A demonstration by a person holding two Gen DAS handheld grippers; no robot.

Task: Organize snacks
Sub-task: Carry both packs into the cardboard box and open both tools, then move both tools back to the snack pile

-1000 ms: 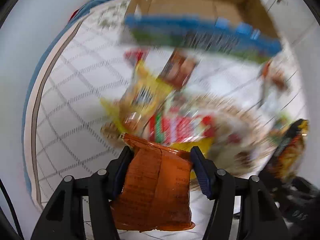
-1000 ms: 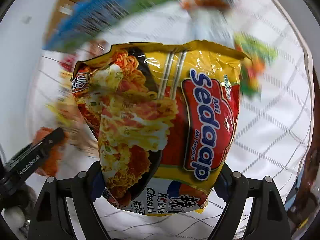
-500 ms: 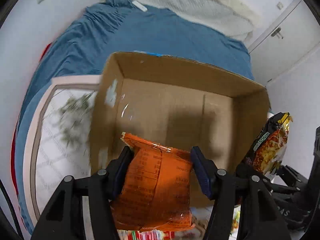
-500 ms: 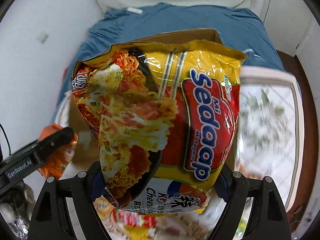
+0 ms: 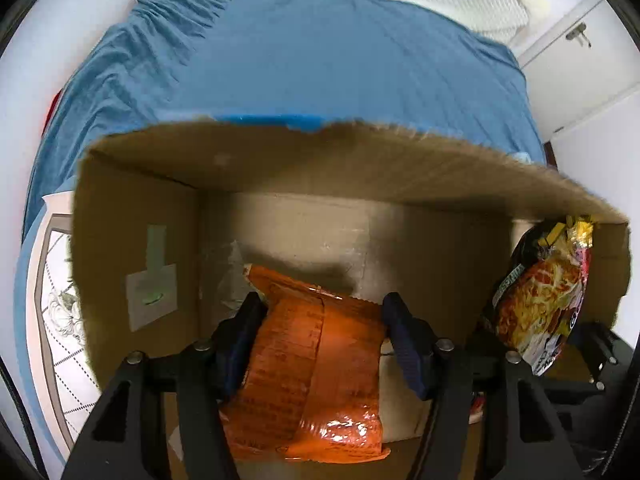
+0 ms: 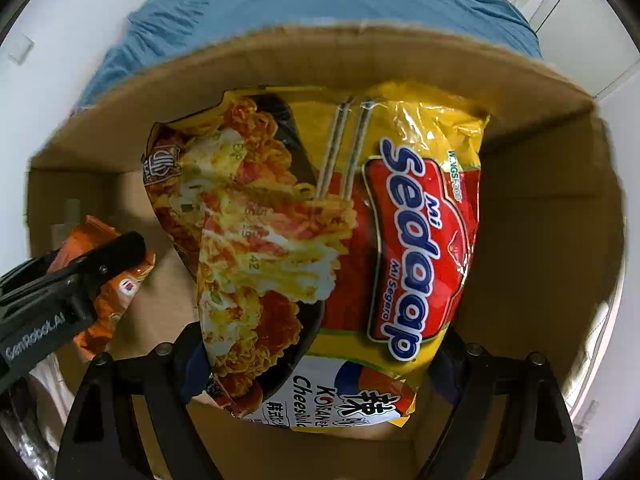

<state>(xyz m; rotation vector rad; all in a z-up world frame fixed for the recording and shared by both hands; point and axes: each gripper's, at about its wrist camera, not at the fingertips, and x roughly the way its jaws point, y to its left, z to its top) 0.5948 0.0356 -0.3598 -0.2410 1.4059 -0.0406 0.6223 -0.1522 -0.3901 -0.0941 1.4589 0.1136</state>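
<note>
Lighting: even, soft indoor light from above is seen in both wrist views; white walls are rendered bright, near overexposed at the right edge.

Shadows: the inside of the cardboard box (image 5: 304, 184) is dimmed under its far wall; a dark soft shadow is cast on the box floor just behind the orange packet (image 5: 316, 344).

Glare: specular highlights are noted on the orange packet's lower edge and on the yellow noodle packet (image 6: 320, 248), near its printed chopsticks.

Blur: slight motion smear is visible along the box rim; the blue bedsheet (image 5: 312, 52) is rendered fairly sharp.

Distortion: strong fisheye bending and black vignetted corners are present.
</note>
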